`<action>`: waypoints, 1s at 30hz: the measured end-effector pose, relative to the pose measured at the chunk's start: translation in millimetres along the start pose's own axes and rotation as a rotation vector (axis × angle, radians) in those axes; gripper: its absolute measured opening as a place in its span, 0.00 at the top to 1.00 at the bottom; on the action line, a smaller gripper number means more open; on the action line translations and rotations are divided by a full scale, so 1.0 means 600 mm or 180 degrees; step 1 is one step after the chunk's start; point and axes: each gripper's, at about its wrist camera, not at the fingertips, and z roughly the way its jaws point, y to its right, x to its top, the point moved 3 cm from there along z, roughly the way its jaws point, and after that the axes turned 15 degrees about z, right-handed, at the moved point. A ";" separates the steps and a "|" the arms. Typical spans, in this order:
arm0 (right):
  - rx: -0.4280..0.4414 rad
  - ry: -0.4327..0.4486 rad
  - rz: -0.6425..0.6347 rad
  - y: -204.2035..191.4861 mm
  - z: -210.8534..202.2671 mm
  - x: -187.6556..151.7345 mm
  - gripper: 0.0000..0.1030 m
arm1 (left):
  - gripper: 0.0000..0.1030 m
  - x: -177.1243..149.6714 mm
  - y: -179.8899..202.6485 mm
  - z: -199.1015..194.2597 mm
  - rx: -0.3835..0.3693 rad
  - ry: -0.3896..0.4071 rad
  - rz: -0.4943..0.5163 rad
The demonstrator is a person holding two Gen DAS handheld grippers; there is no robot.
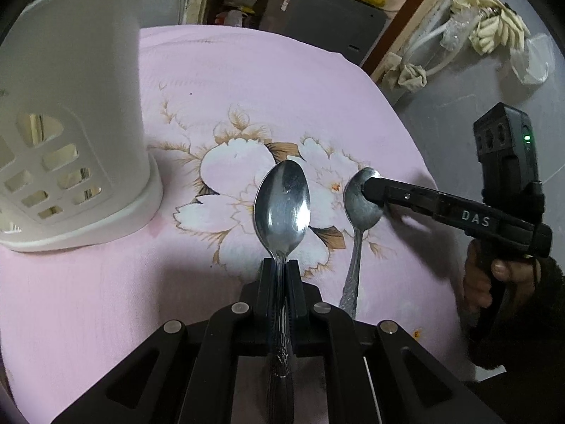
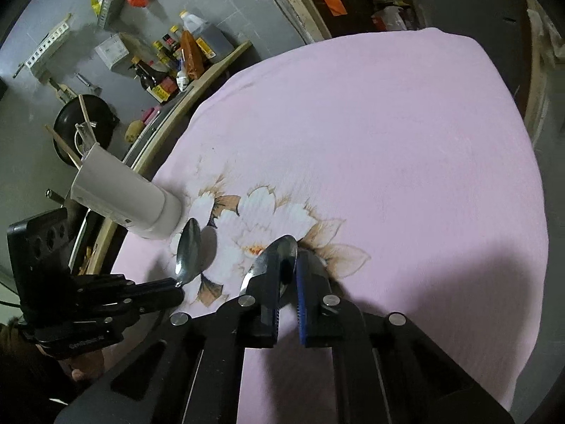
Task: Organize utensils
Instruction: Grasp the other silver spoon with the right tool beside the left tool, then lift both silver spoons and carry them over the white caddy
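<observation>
The held spoon (image 1: 281, 208) is polished metal with an oval bowl and an embossed handle; its handle is clamped between the narrow black fingers of the left gripper (image 1: 281, 268), and its long axis runs straight along those fingers, bowl pointing away from the camera and raised above the cloth (image 1: 247, 81). Just beside it, on its right in the left wrist view, the second spoon (image 1: 363, 199) lies flat on the cloth, the same metal with a patterned handle, bowl up and pointing away, long axis nearly parallel to the first. The right gripper (image 2: 284, 268) has its tips at this spoon's bowl; the left wrist view shows the tips drawn together on the bowl edge, while the right wrist view shows a gap further back between the ribbed blue pads, so the grip reads as closed on the bowl. The cloth is pink, finely ribbed, printed with white flowers and tan leaves. At its left side stands the holder (image 1: 74, 113), smooth white plastic, tall, on a wider base, with cut-out windows; the right wrist view shows wooden sticks (image 2: 70, 141) and a metal utensil protruding from its top.
</observation>
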 end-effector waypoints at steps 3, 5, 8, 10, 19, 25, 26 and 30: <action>0.0005 0.0091 0.0029 -0.006 -0.016 -0.009 0.95 | 0.94 0.003 0.006 -0.001 0.0074 0.0023 0.0010; 0.0014 0.0154 0.0024 -0.010 -0.028 -0.015 0.96 | 0.94 0.004 0.007 -0.003 0.0062 0.0054 -0.0042; -0.0025 0.0241 -0.0087 -0.028 -0.045 -0.027 0.96 | 0.95 0.000 0.010 -0.009 0.0084 0.0106 -0.0070; -0.0048 0.0254 -0.0108 -0.028 -0.053 -0.034 0.96 | 0.95 -0.005 0.014 -0.016 0.0076 0.0118 -0.0050; -0.0104 0.0267 -0.0053 -0.025 -0.072 -0.063 0.96 | 0.95 -0.038 0.010 -0.038 0.0025 0.0138 -0.0194; -0.0130 0.0383 -0.0191 -0.051 -0.102 -0.078 0.97 | 0.95 -0.051 0.001 -0.065 0.0003 0.0399 -0.0293; -0.0134 0.0409 -0.0220 -0.055 -0.109 -0.079 0.97 | 0.95 -0.054 -0.001 -0.071 0.0007 0.0440 -0.0302; -0.0173 0.0564 -0.0350 -0.078 -0.142 -0.080 0.98 | 0.95 -0.055 -0.008 -0.086 0.0055 0.0559 -0.0346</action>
